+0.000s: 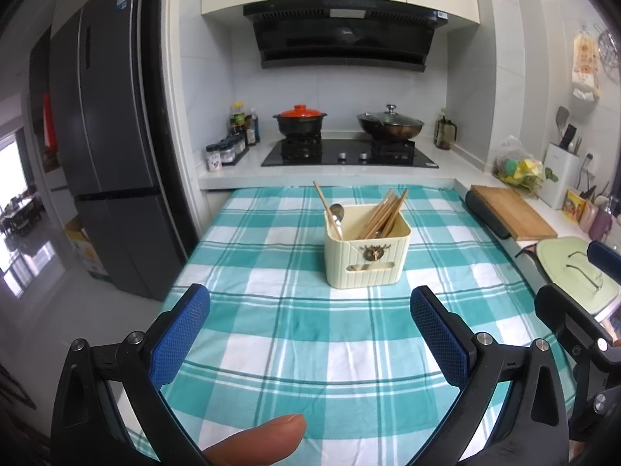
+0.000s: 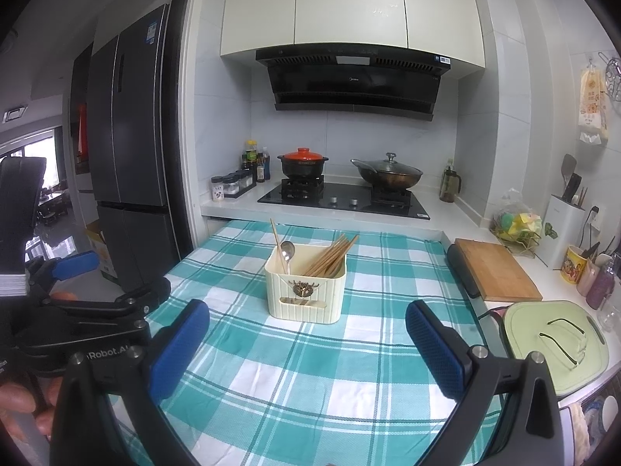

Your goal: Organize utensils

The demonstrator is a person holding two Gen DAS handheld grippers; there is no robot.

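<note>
Item: cream caddy [image 1: 366,250], standing upright on the checked cloth [image 1: 295,334], straight ahead of both your claws and well apart from either. Contents: a bundle of chopsticks [image 1: 382,217] leaning right and away, long axis tilted; one stray chopstick [image 1: 326,206] leaning left; a spoon [image 1: 337,213] with its bowl up, beside that stray stick at the caddy's left end. A second compartment or slot shows low on the front wall, something pale inside, too small to name. Your left claw [image 1: 310,330]: jaws spread wide, nothing between the blue pads; the caddy lies ahead and slightly right of its centre line. Your right claw [image 2: 306,341]: jaws likewise spread and empty; the caddy sits almost dead on its centre line, so by judgement this hand has the straighter reach. The utensils all appear to be in the caddy already; no loose piece shows on the cloth, so the task looks near done or not yet laid out, and you cannot tell which. In the way: nothing between claws and caddy. Around: board [image 2: 495,270] and green mat [image 2: 555,345] with glasses [image 2: 562,339] on the counter at right, hob [image 1: 349,153] with red-lidded pot [image 1: 299,119] and wok [image 1: 390,124] behind, fridge [image 1: 108,136] at left. A fingertip [image 1: 264,440] shows at the lower edge of the left view.
</note>
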